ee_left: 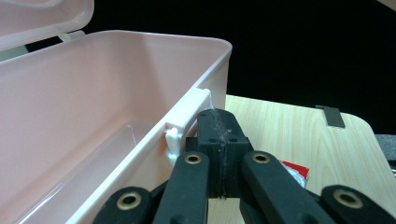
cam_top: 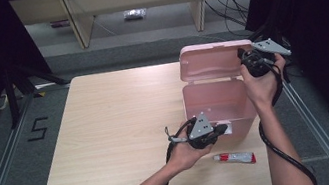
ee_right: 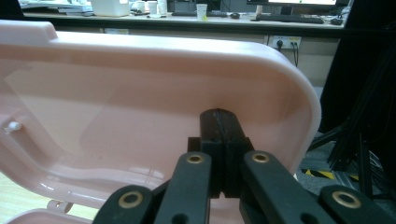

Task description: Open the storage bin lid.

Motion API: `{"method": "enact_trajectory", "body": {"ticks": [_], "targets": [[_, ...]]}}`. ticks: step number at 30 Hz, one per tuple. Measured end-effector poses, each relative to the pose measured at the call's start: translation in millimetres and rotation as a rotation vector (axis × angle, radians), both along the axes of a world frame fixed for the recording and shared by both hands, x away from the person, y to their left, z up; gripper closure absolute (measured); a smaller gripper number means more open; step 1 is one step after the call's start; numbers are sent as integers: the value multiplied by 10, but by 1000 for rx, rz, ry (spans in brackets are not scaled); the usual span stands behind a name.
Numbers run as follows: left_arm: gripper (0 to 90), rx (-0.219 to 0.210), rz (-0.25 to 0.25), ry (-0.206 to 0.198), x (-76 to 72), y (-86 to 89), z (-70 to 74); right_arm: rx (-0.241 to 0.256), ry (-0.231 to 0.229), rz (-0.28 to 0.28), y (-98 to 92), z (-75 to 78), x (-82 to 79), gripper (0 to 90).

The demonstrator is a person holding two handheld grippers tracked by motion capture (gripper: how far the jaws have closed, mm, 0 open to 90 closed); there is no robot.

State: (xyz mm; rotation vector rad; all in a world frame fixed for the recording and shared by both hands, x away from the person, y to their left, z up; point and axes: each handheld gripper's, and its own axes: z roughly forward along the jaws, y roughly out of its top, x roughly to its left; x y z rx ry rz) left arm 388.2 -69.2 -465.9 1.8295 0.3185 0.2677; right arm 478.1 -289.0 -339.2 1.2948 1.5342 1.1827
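Note:
A pink plastic box [cam_top: 214, 99] stands at the table's right side with its hinged lid [cam_top: 210, 62] raised upright behind it. My left gripper [cam_top: 222, 129] is at the box's front wall, jaws shut, tips [ee_left: 219, 126] right beside the white latch catch [ee_left: 180, 123] on the rim. The box's inside [ee_left: 93, 93] looks empty. My right gripper [cam_top: 242, 56] is up at the lid's right edge, jaws shut, tips [ee_right: 219, 123] close against the lid's inner face [ee_right: 140, 93]. A white and red tube [cam_top: 235, 158] lies on the table in front of the box, also seen as a red corner [ee_left: 294, 170].
The light wood table [cam_top: 122, 125] has bare room left of the box. A grey tape patch [ee_left: 334, 115] sits near a table corner. A floor mark "5" [cam_top: 38, 129] and a tripod [cam_top: 14, 82] lie to the left; black curtains flank both sides.

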Motion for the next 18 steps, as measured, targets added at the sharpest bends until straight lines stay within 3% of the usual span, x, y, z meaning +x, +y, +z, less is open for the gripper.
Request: {"method": "enact_trajectory", "body": {"ticks": [18], "targets": [[895, -2, 2, 4, -3, 0, 0, -15, 20, -16, 29, -2, 165, 900]]}}
